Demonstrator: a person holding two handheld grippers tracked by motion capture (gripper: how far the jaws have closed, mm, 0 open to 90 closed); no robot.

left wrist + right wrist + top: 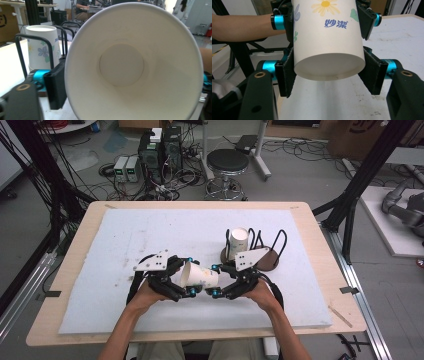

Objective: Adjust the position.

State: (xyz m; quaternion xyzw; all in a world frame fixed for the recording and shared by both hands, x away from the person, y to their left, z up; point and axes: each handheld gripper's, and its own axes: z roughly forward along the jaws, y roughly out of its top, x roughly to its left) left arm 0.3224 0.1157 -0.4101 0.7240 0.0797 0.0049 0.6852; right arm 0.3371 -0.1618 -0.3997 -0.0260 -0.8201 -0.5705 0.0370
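I have a paper cup lying on its side in mid-air between my two tools, just above the white worktop and near its front edge. My left tool grips the cup at its open rim end; in the left gripper view I look straight down into the cup's white inside, with one black pad pressed against its outer wall. My right tool is clamped on the cup's base end, its pads tight on both sides of the flower-printed wall.

Behind the tools, a second cup already stands upside down in the black wire rack with its round brown base. I judge that one cup is placed and this one is mid-handover, with both tools holding it. What remains, I think, is for one tool to let go and the other to carry the cup to a free slot. I cannot tell from here how many slots the rack has free, as the loops overlap.
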